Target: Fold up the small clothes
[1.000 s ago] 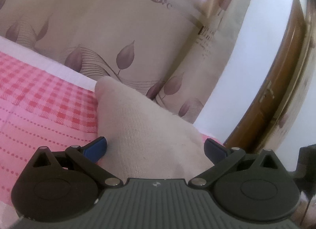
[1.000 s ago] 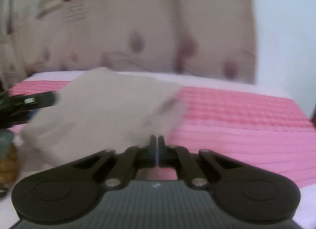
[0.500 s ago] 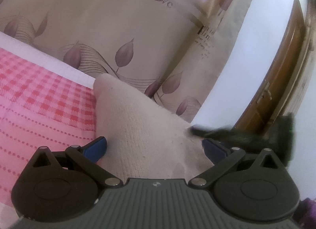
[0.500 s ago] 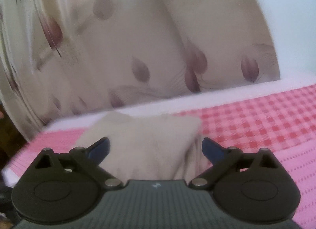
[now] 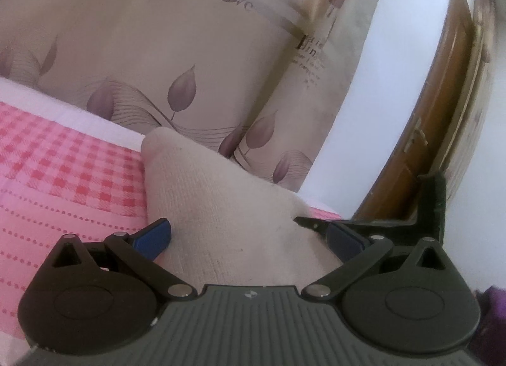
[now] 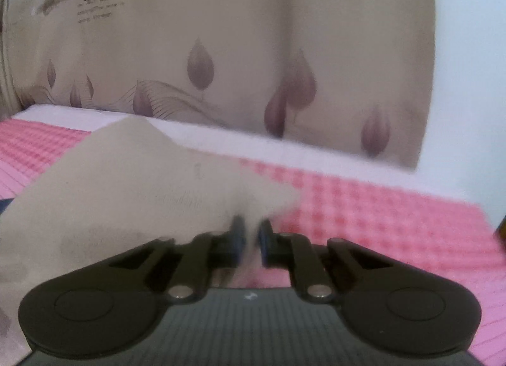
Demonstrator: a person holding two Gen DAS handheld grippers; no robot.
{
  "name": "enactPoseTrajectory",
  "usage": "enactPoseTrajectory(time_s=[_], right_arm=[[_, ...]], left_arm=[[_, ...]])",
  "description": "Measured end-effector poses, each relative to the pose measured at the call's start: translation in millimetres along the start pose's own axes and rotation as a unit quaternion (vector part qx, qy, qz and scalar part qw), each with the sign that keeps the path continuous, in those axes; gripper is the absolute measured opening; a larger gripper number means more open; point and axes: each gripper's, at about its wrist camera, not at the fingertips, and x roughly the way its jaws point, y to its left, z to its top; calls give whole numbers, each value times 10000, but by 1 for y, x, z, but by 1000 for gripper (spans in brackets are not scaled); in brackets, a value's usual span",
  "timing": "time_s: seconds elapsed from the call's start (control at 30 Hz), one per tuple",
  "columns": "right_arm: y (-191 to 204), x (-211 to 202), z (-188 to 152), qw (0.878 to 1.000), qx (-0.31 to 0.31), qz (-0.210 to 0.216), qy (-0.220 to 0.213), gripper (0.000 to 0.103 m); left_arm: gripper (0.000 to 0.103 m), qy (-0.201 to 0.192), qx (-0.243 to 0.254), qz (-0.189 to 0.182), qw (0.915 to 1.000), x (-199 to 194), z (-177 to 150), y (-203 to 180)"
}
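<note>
A small beige knit garment point(image 5: 221, 201) lies on the pink checked bed cover point(image 5: 63, 170). My left gripper point(image 5: 249, 236) is open, its blue-padded fingers point(image 5: 151, 236) on either side of the cloth. In the right wrist view the same garment point(image 6: 132, 189) spreads to the left, blurred by motion. My right gripper point(image 6: 251, 236) is nearly closed at the garment's right corner, with a narrow gap between the pads; cloth appears between them. The right gripper's black tip point(image 5: 319, 223) shows in the left wrist view, at the garment's right edge.
A beige curtain with purple leaves point(image 5: 189, 65) hangs behind the bed. A white wall point(image 5: 373, 97) and a brown wooden door point(image 5: 442, 113) stand to the right. The bed's white edge point(image 6: 284, 148) runs along the back.
My right gripper was shut, opened wide half a second ago, and has now closed down on the garment's right corner. My left gripper has stayed open over the cloth.
</note>
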Motion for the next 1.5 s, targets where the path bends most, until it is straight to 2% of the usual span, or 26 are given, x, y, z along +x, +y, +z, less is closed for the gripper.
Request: enactPoseTrajectory(time_s=[0.07,0.1,0.13,0.2,0.27,0.33,0.37,0.5,0.63,0.77,1.0,1.1,1.23,1.4,1.47,1.5], right_arm=[[-10,2,-4,9986,494,167,-112,12],[-16,1,-5,9961,806,321,-181,16],[-24,-2,-6,9930,1086,437,-185,27],[-32,-14,-5,9889,1400,377,-331,33],[-34,-36,0,9838,1515,454,-843,33],[-27,-46,12,9820,1412,563,-1122,33],[-20,-44,19,9829,1304,639,-1129,33],[10,-9,44,9918,718,699,-796,33],[23,51,44,9972,493,567,53,32],[21,70,36,9964,622,569,32,33],[13,54,30,9944,780,687,-189,36],[9,22,31,9912,913,799,-521,42],[13,-21,9,9919,691,815,-682,42],[30,-52,-37,9986,4,291,-446,42],[31,-44,-58,9998,-141,-26,-100,54],[27,-45,-65,9998,26,-14,-201,58]], left_arm=[[103,72,-70,86,9999,2,0,2],[103,81,-99,91,9999,2,0,4],[103,81,-109,93,9999,3,0,4],[103,99,-80,140,9998,3,0,3],[103,107,-63,165,9998,3,0,3],[103,130,-74,201,9997,4,0,3],[103,144,-88,214,9996,4,0,4],[103,290,-112,315,9990,8,0,6],[103,459,-73,409,9981,11,0,7],[103,552,59,525,9971,13,-1,4],[103,614,90,625,9961,15,-2,4],[103,633,95,641,9959,15,-2,4],[103,643,98,655,9957,15,-2,4],[103,666,109,682,9954,16,-1,5],[103,697,87,678,9952,17,-1,6],[103,717,56,665,9952,16,-1,7]])
